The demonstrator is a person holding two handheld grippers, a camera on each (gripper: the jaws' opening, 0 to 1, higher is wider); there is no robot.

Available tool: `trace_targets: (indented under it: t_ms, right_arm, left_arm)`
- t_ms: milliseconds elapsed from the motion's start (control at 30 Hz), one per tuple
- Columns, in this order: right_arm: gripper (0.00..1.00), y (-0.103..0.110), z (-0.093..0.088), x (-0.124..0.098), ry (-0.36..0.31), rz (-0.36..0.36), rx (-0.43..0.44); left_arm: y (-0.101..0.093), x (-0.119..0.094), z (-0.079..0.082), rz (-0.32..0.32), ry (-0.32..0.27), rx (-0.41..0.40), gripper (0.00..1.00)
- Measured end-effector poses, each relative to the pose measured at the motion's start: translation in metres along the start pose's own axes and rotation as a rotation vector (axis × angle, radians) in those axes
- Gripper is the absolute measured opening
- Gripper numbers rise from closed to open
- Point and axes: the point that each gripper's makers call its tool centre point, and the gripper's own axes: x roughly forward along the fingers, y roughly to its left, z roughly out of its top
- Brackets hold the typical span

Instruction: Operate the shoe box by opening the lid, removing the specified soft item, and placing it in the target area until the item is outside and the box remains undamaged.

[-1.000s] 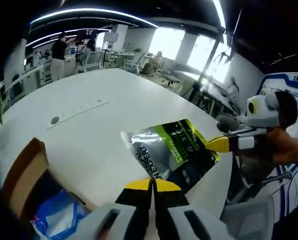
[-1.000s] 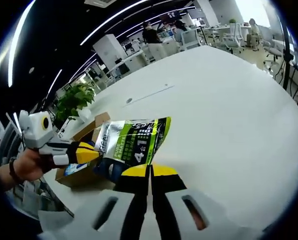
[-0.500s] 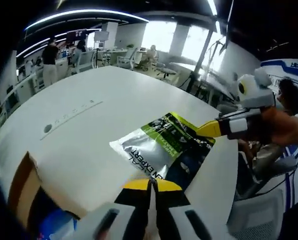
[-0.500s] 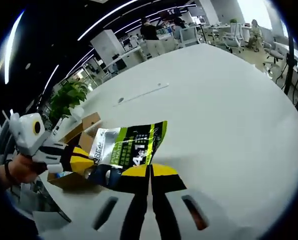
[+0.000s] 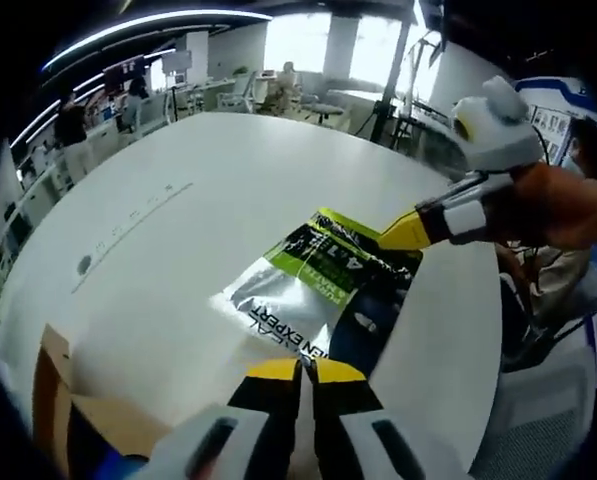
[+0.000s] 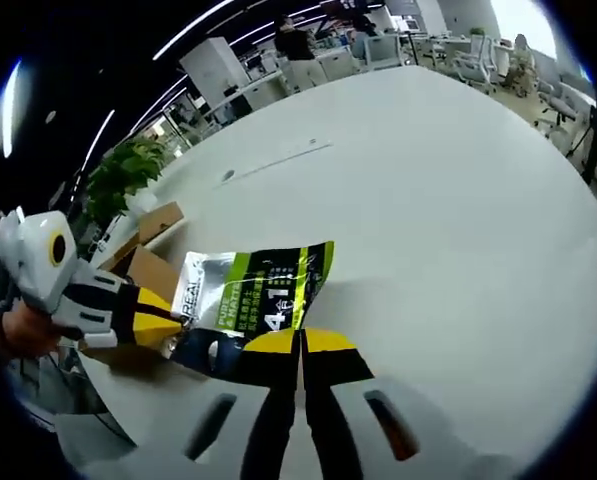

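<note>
Lowering the pouch (image 5: 323,300) onto the desk (image 5: 208,200): over the last second it has gone from hanging tilted above the surface to lying nearly flat on the white top. The box (image 6: 143,265) has slid further back and to the side in both views, so we've carried the pouch clear of it.

Both grippers are clamped on the pouch. Left gripper (image 5: 300,372) has its fingers pressed together on the near dark corner. Right gripper (image 6: 300,345) holds the opposite edge, fingers closed on it; from the left gripper view it comes in from the right with its yellow tip on the green edge.

For the task: lid looks open, soft item is out, box looks intact as far as we can see, though only a cardboard corner shows. What's left, in our judgement, is release and retreat, if this spot is the target area; we see no marking for one.

Room:
- Ahead of both sets of fingers: wide bare desk, plenty of space.
- Desk edge runs just behind the right fingers, near the pouch's dark end. We'd nudge the pouch forward, not back.
- Box sits beside the left fingers, low and to the left; keep the retreat path off its flap.
</note>
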Motion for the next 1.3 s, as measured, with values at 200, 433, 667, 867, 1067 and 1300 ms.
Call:
trace_targets:
  t_ms: [200, 433, 667, 867, 1067, 1300]
  right_arm:
    - [0.00, -0.006, -0.007, 0.009, 0.028, 0.004, 0.001]
    - [0.00, -0.011, -0.018, 0.018, 0.060, 0.002, -0.001]
    - [0.00, -0.009, -0.021, 0.023, 0.076, 0.006, -0.015]
    - [0.00, -0.014, -0.020, 0.026, 0.075, -0.009, -0.010]
    - [0.00, -0.017, -0.022, 0.027, 0.078, -0.014, -0.004]
    - [0.02, -0.018, -0.025, 0.024, 0.093, -0.021, -0.038]
  left_arm:
    - [0.007, 0.015, -0.009, -0.005, 0.044, -0.024, 0.03]
    - [0.008, 0.020, -0.015, 0.009, 0.081, -0.008, 0.03]
    - [0.009, 0.024, -0.025, 0.019, 0.143, -0.003, 0.03]
    - [0.010, 0.025, -0.032, 0.016, 0.182, 0.053, 0.04]
    - [0.011, 0.027, -0.035, 0.018, 0.213, 0.062, 0.06]
    - [0.011, 0.019, -0.033, 0.015, 0.215, 0.038, 0.10]
